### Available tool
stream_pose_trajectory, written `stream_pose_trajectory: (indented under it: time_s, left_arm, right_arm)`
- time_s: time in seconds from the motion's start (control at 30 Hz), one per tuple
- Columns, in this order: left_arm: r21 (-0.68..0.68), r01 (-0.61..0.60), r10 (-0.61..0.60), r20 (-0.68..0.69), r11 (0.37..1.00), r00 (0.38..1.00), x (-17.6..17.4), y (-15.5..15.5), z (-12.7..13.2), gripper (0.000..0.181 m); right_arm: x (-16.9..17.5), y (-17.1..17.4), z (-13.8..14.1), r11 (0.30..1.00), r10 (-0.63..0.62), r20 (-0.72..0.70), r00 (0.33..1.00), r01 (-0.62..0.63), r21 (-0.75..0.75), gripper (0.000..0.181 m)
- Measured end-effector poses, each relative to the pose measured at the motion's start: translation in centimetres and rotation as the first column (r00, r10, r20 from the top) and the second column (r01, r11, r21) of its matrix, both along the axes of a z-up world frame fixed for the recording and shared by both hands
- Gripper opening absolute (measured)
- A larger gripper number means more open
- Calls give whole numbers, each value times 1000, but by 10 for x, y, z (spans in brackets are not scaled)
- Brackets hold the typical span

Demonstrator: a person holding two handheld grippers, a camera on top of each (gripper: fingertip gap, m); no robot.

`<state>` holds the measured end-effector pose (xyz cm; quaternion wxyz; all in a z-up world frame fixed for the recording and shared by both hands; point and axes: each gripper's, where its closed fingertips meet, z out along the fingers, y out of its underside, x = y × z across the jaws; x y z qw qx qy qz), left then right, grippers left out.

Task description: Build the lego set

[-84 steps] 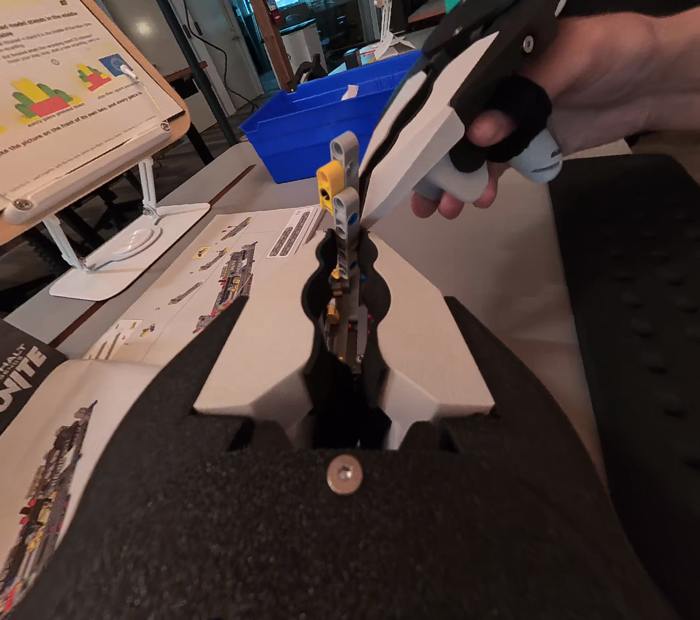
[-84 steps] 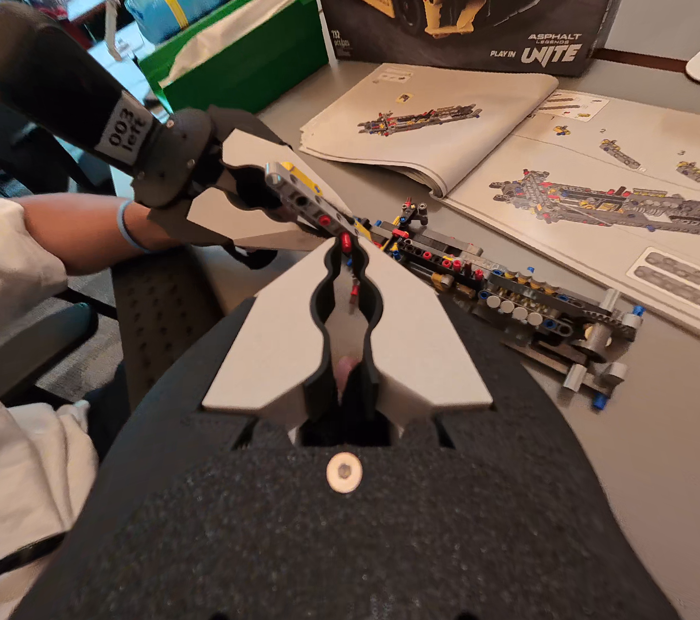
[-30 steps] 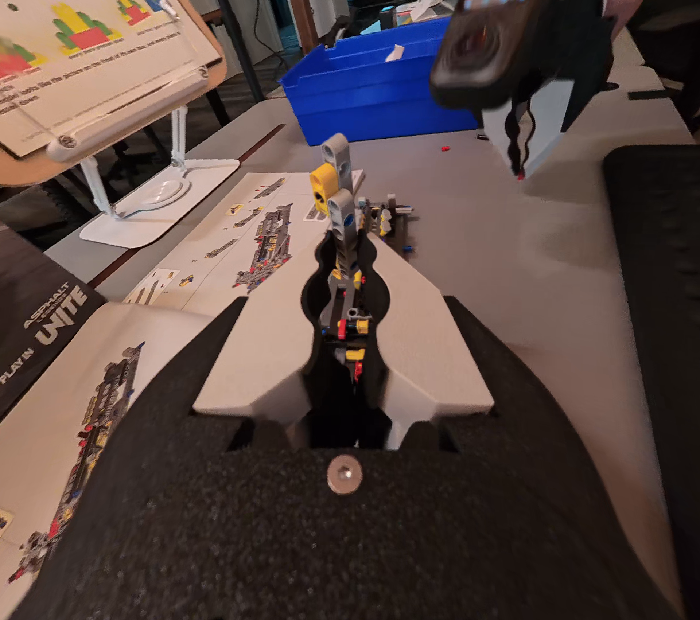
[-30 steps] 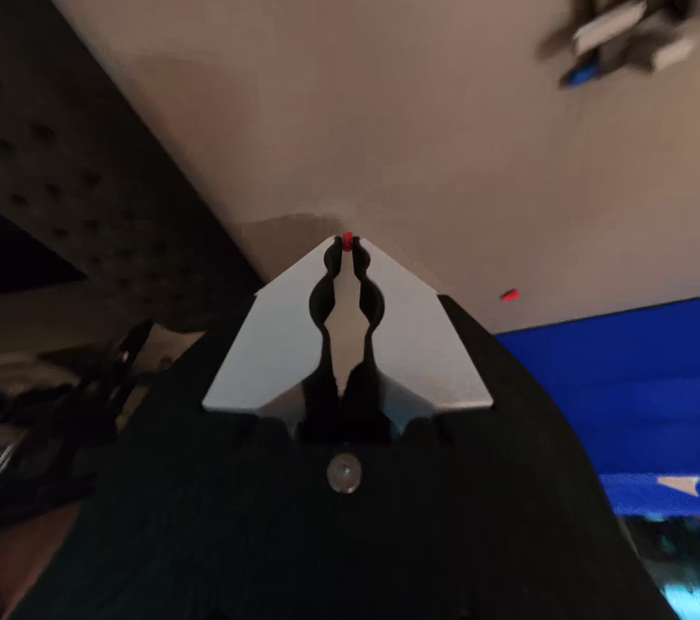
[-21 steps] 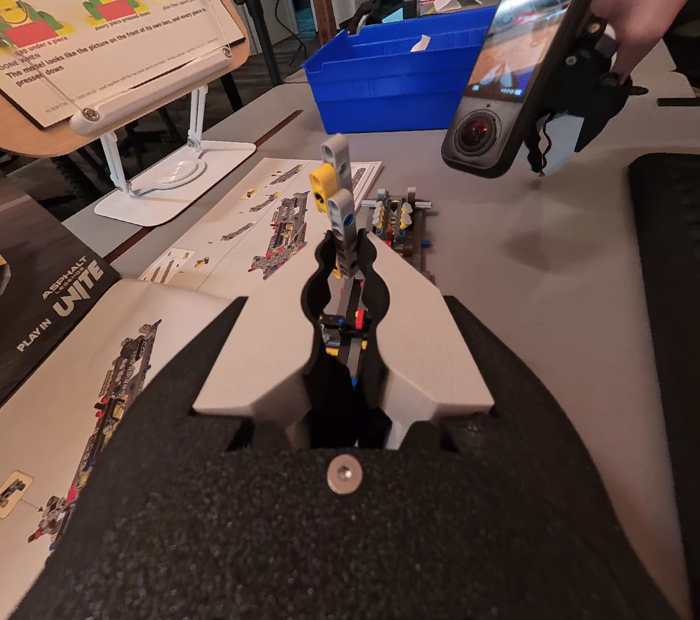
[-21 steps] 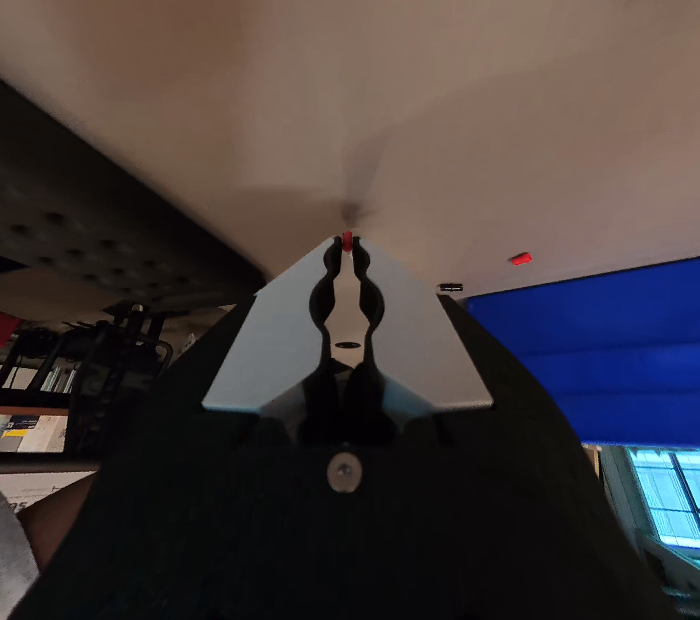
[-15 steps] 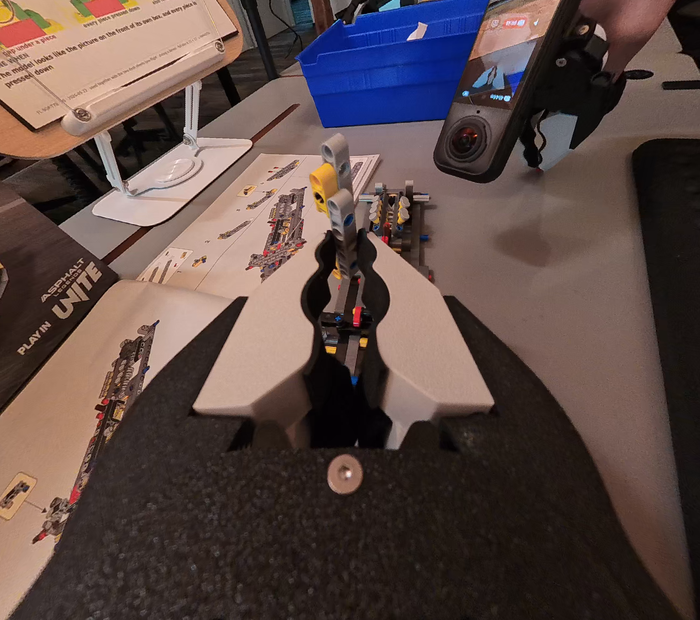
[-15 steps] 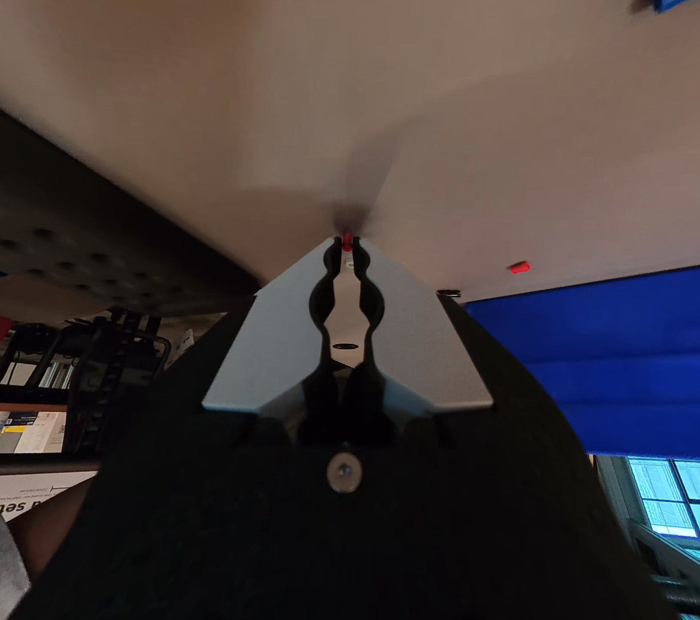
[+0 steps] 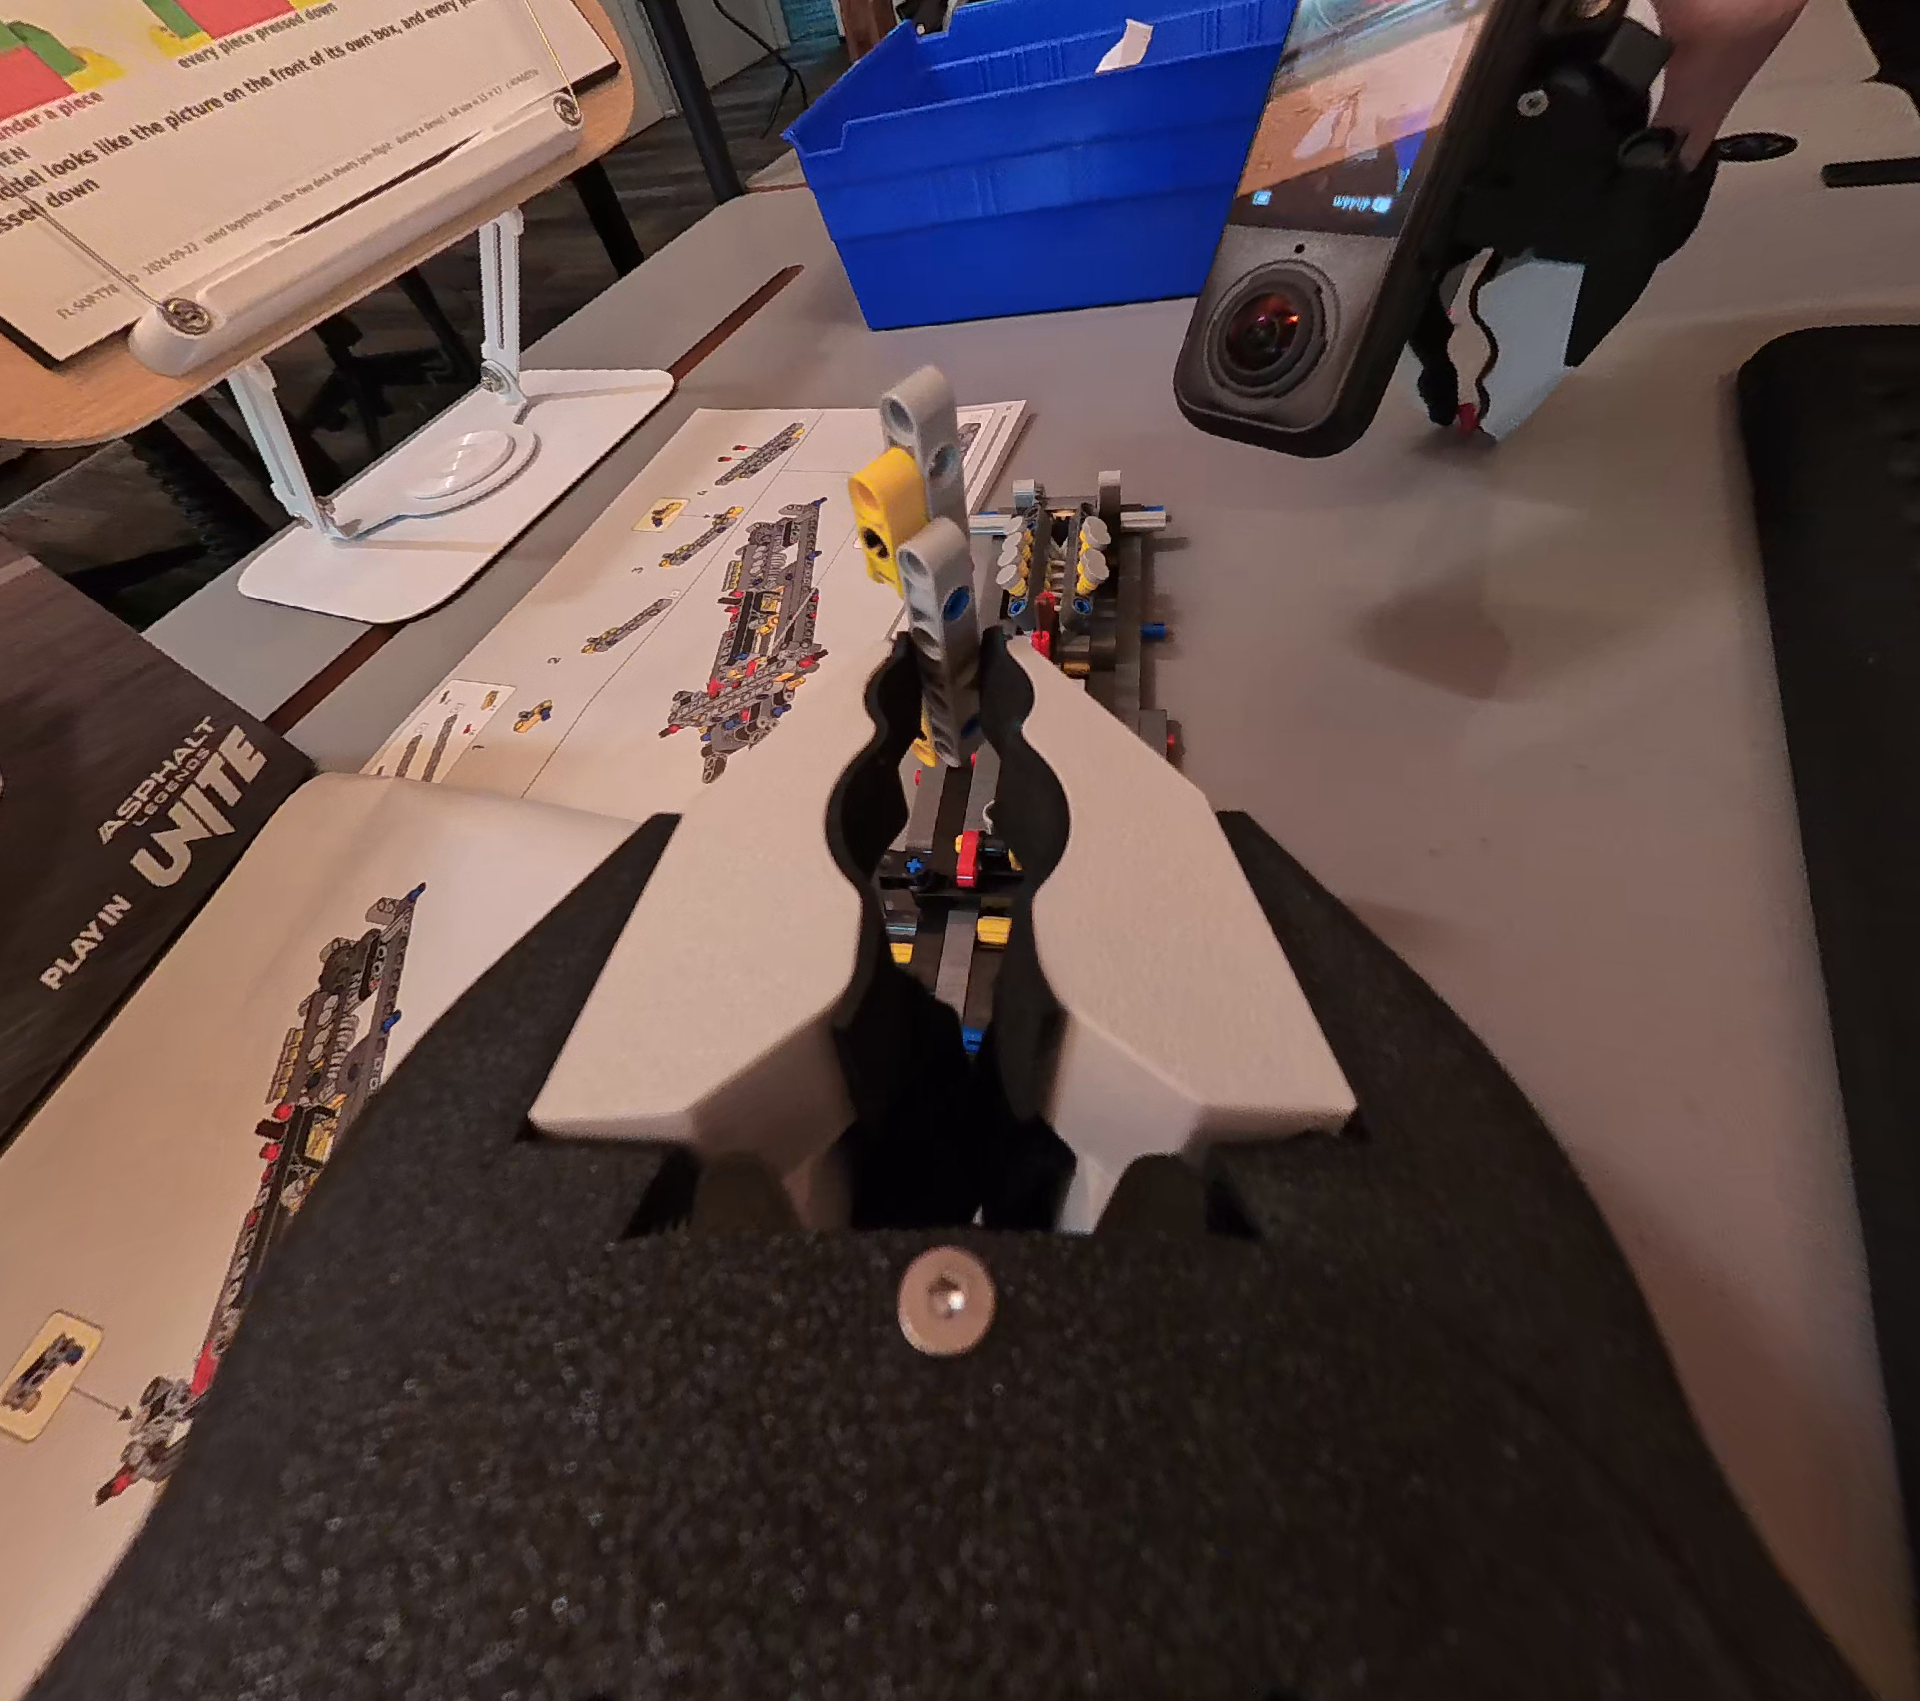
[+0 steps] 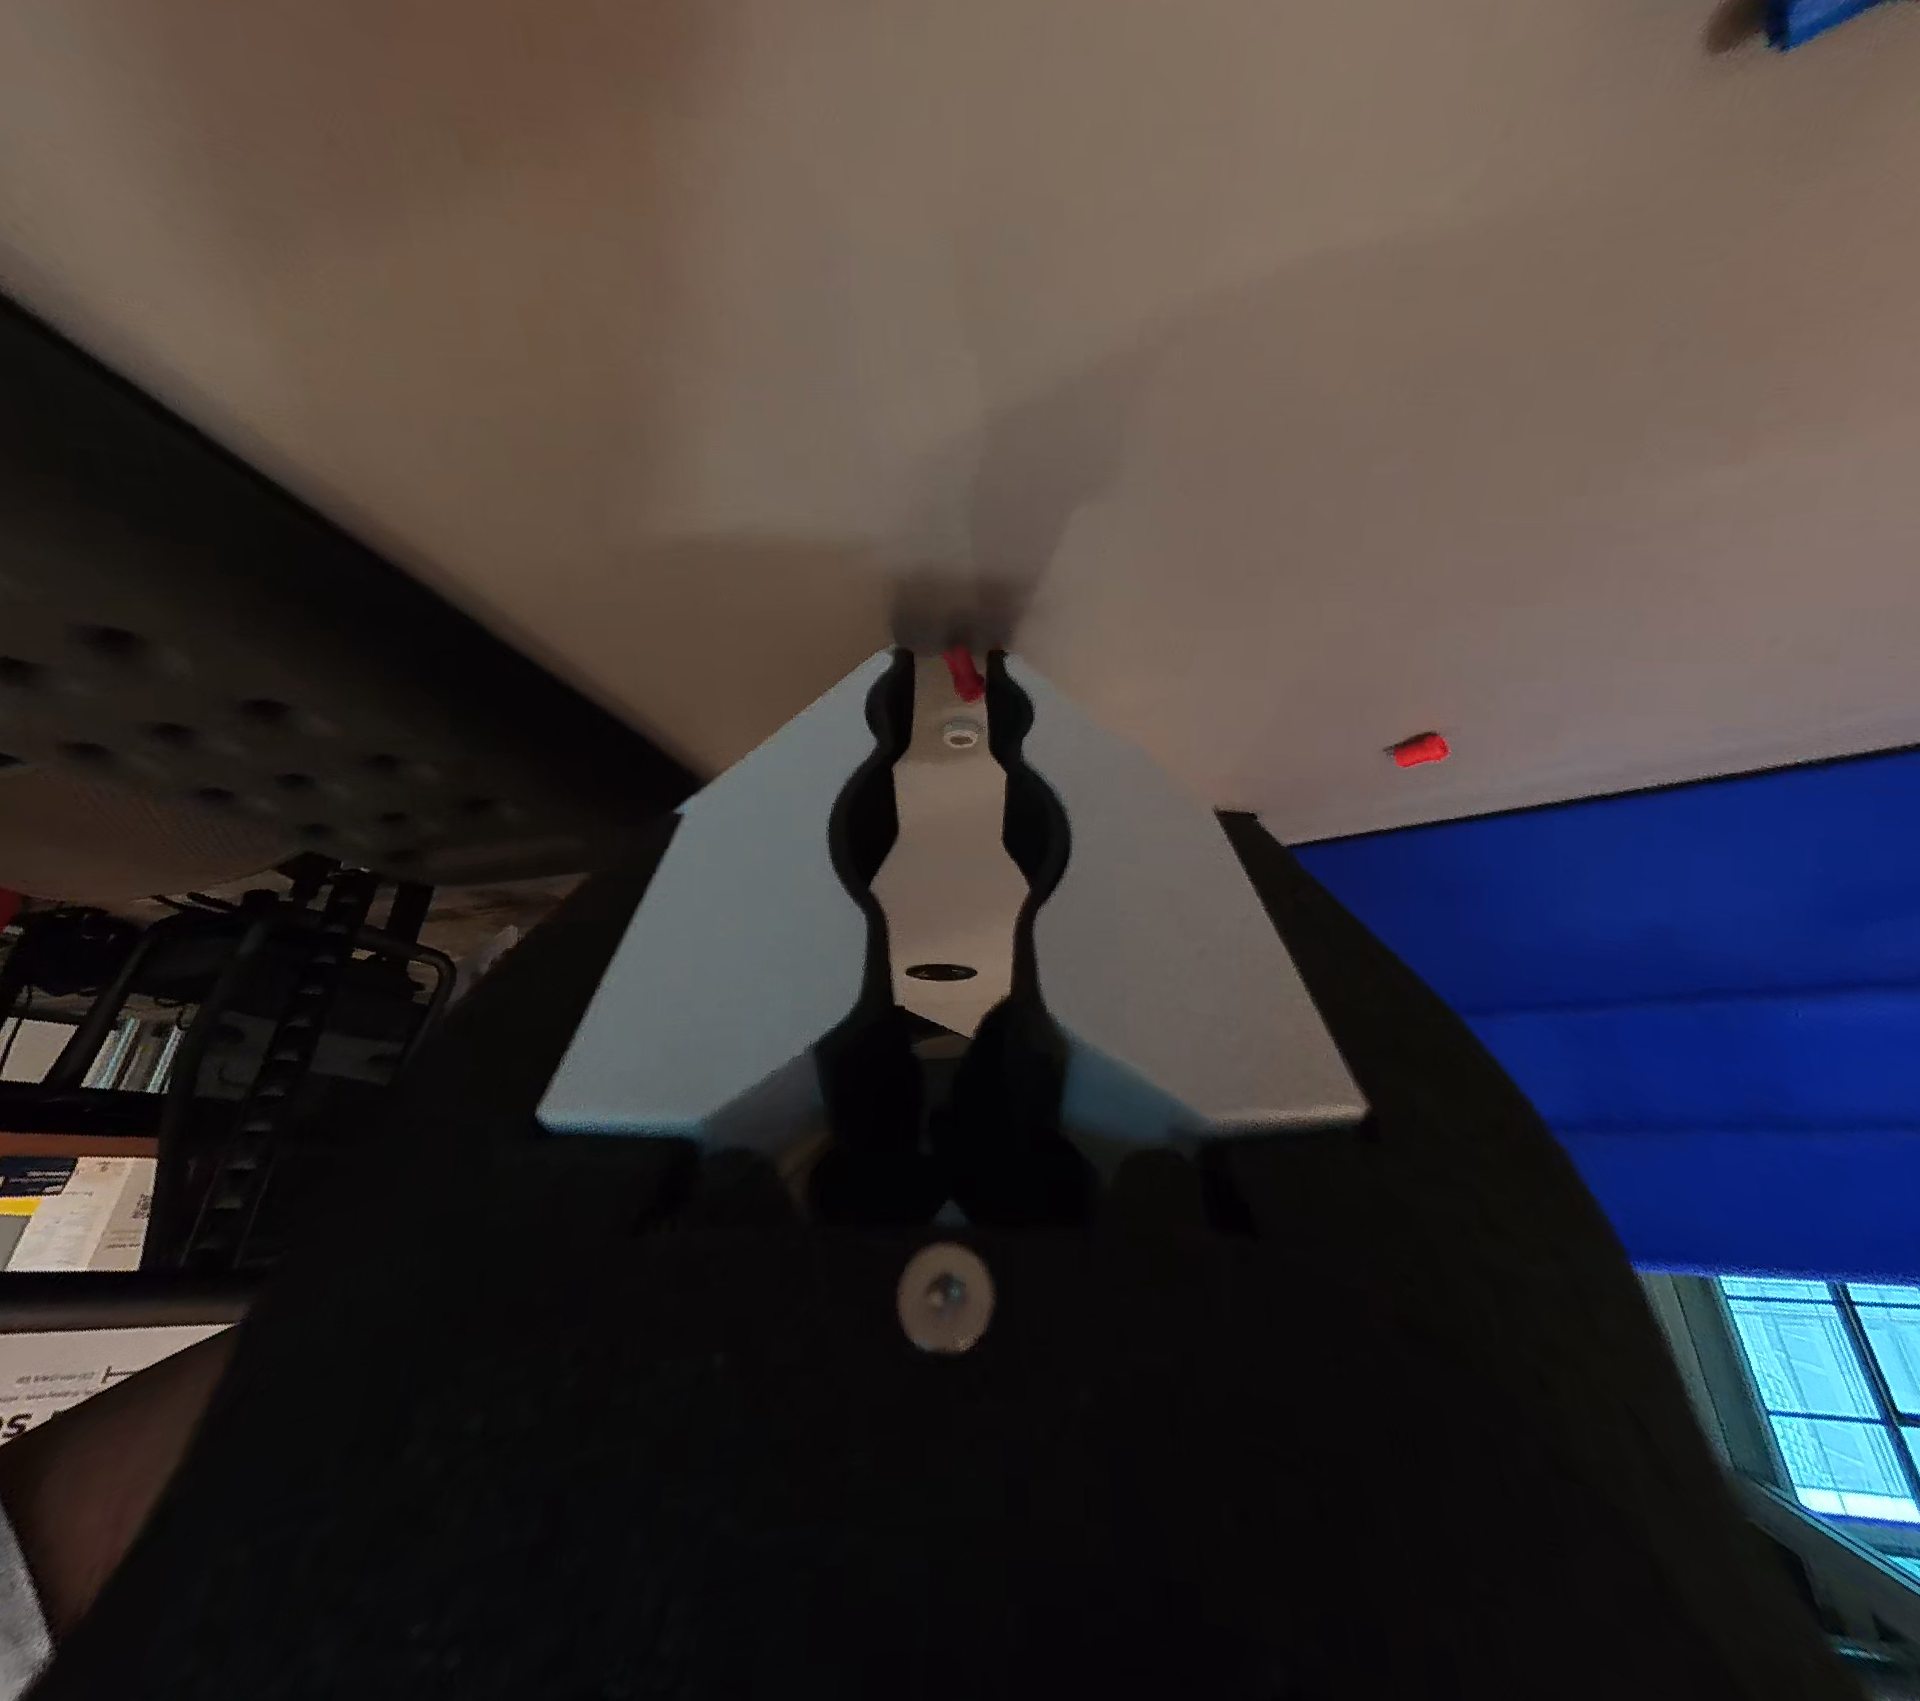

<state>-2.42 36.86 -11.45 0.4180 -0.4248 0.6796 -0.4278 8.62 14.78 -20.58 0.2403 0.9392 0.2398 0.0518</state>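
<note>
My left gripper (image 9: 940, 659) is shut on a grey lego beam assembly (image 9: 935, 591) with a yellow piece (image 9: 883, 508), held upright above the table. The long grey lego chassis (image 9: 1081, 581) lies on the table just beyond and beneath it. My right gripper (image 10: 948, 664) points down at the grey table (image 10: 935, 197), tips almost touching it. Its jaws stand slightly apart and a small red pin (image 10: 961, 675) sits tilted and loose between the tips. The right gripper also shows in the left wrist view (image 9: 1460, 404), at the upper right, with a camera mounted on it.
A blue bin (image 9: 1039, 197) stands at the back of the table; it also shows in the right wrist view (image 10: 1610, 976). A second red pin (image 10: 1418, 750) lies near it. An open instruction booklet (image 9: 623, 633), a sheet stand (image 9: 447, 488) and a black mat (image 9: 1839, 716) surround the work area. My right fingertips sit around 25 centimetres from my left ones.
The right gripper left the held assembly, swung to the table near the blue bin and lowered. Its jaws have just widened and the red pin tilted. The left gripper kept hold of its assembly.
</note>
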Motion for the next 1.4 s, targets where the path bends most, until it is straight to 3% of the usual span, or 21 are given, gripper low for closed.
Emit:
stream_pose_trajectory:
  time_s: [0.13, 0.27, 0.37, 0.47, 0.63, 0.77, 1.4]
  left_arm:
    - [5, 0, 0, -2, 1000, 1000, 0, 0, -1, 9]
    - [12, -3, 3, 2, 1000, 1000, -1, 1, 0, 9]
    - [14, -5, 4, 7, 1000, 1000, -1, 1, 2, 9]
    - [14, 2, -2, 7, 1000, 1000, -1, -1, 2, 9]
    - [28, 15, -15, -5, 1000, 1000, 0, -7, -2, 9]
    - [48, 27, -26, -13, 999, 1000, -1, -12, -5, 9]
    - [86, 51, -49, -25, 995, 998, -2, -17, -9, 8]
  right_arm:
    - [0, 0, 4, 1000, 10, -25, 1000, -9, 29, 16]
    - [7, 10, 28, 953, -27, -86, 996, 51, 297, 17]
    - [3, 16, 38, 812, -79, -224, 971, 193, 551, 19]
    - [4, 7, 38, 666, -74, -264, 962, 244, 705, 19]
    - [25, -8, 25, 497, -183, -346, 920, 390, 775, 20]
    - [18, 2, 18, 411, -134, -485, 864, 493, 766, 20]
    - [21, 5, 0, 455, -22, -481, 877, 437, 776, 13]
